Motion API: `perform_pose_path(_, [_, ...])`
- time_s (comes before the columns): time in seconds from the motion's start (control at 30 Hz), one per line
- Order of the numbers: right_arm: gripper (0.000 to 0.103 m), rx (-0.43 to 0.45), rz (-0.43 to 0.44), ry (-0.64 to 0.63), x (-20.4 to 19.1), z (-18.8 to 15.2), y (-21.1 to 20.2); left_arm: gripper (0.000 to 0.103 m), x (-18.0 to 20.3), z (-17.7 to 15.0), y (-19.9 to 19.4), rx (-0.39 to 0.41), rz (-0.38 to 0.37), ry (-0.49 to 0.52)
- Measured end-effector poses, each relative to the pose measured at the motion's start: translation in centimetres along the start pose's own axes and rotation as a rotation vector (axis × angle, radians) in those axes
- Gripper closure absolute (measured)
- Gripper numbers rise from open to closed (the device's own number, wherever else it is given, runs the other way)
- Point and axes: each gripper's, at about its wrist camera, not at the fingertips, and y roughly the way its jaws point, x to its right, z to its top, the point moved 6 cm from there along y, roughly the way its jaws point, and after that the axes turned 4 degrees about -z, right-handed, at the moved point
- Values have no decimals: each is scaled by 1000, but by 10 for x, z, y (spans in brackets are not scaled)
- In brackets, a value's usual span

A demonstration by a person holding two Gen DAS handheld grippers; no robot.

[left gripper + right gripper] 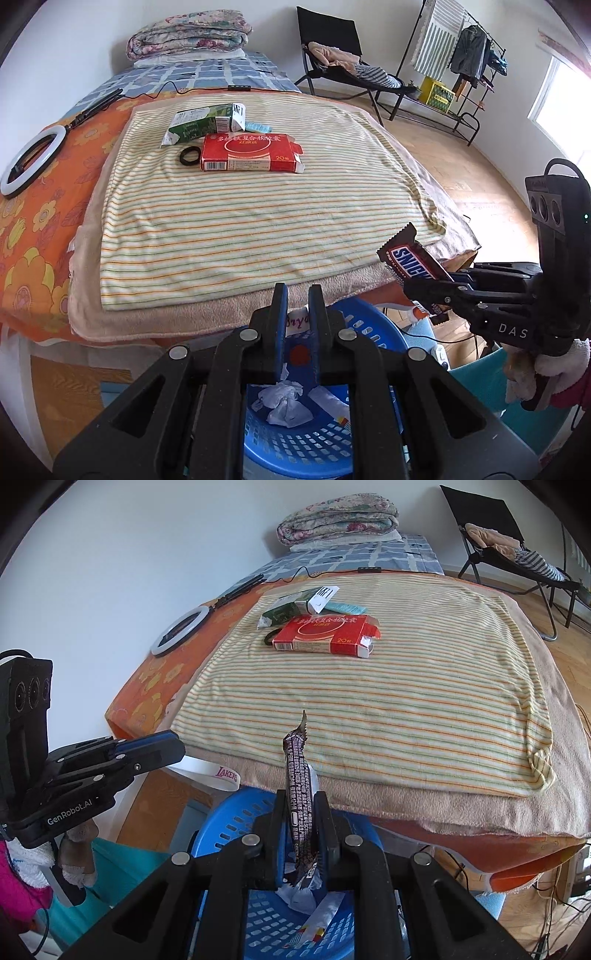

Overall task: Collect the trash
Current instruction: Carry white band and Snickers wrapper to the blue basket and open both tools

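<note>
1. Right wrist view: your right gripper [300, 834] is clamped on a Snickers wrapper [298, 775], which stands up edge-on between the two fingers and pokes out past their tips.
2. Left wrist view: your left gripper [298, 295] has its fingers drawn narrow around a white strap [297, 323] with lettering; seen from the right wrist, that strap [214, 771] reads "Lakers" and hangs out of the left fingers.
3. Your right gripper shows at the right edge of the left view, held by a gloved hand [554, 365], with the wrapper [412, 260] angled up and left.
4. Directly below both grippers sits a blue perforated basket [295, 443]; it already holds crumpled white paper [282, 404] and a flat printed packet [317, 923].
5. Beyond the basket lies the bed, covered with a striped cloth [258, 221].
6. Well apart from you, at the far end of that cloth, sit a red box [251, 153], a green carton [207, 120] just behind it, a black ring [190, 156] touching the red box's left end, and a small teal sachet [258, 127].
7. A ring light [31, 162] lies on the orange sheet to the left.
</note>
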Motion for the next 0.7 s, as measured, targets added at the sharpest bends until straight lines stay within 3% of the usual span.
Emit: perform_pose_path(0.7, [88, -160, 12, -6, -3, -63, 41, 94, 4, -62, 36, -140, 10, 30])
